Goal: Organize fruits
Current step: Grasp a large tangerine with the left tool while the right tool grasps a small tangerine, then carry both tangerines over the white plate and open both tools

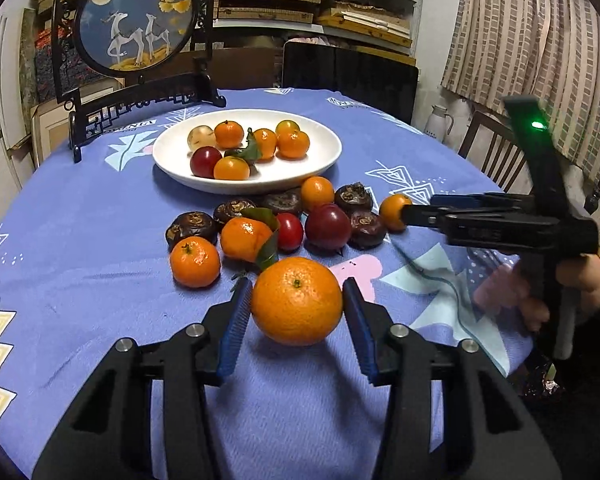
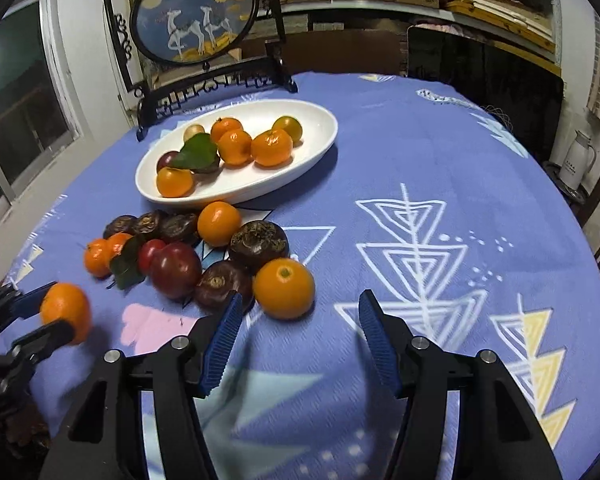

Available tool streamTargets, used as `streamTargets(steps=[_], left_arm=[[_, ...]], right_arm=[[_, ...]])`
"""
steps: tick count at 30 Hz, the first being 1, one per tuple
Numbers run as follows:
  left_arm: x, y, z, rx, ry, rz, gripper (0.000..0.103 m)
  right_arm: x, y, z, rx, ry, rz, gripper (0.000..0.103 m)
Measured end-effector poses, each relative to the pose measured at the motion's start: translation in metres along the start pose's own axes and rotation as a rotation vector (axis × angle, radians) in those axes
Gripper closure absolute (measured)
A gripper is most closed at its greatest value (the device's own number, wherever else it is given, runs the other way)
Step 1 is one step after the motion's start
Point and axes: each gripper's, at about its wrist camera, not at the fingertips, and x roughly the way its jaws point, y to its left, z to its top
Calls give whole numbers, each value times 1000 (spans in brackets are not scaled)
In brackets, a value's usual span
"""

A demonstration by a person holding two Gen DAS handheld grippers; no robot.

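one mandarin clamped in left hand-held gripper; right hand-held gripper apart, empty; seven fruits on plate

1. Plate: on table, fruit inside, in front of framed screen.
2. Loose fruit cluster: just before plate.
3. Held orange: nearest, btw left gripper pads.
4. Right gripper: right of cluster.

Glossy white plate — matt cloth
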Motion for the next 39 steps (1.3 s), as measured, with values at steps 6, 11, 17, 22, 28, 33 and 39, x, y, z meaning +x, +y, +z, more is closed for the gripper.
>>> streamTargets(steps=[6,11,17,22,28,33,39], left_arm=[[0,3,-2,-6,4,3,57],[-1,9,0,-26,-3,6,57],[-7,11,3,-30,-20,6,57],[-11,11,9,-30,-36,-1,57],[-14,15,32,-14,-51,-6,57],[-6,24,68,15,-55,24,57],[23,34,125,43,-63,7,57]], right_arm=[[20,1,10,29,35,34,66],[15,-3,5,61,35,73,66],[-10,-6,-6,73,-6,88,66],[-26,-8,-7,83,-19,110,66],[-50,-2,10,60,-56,132,66],[-67,4,50,27,-113,137,66],[-47,6,117,32,-127,213,66]])
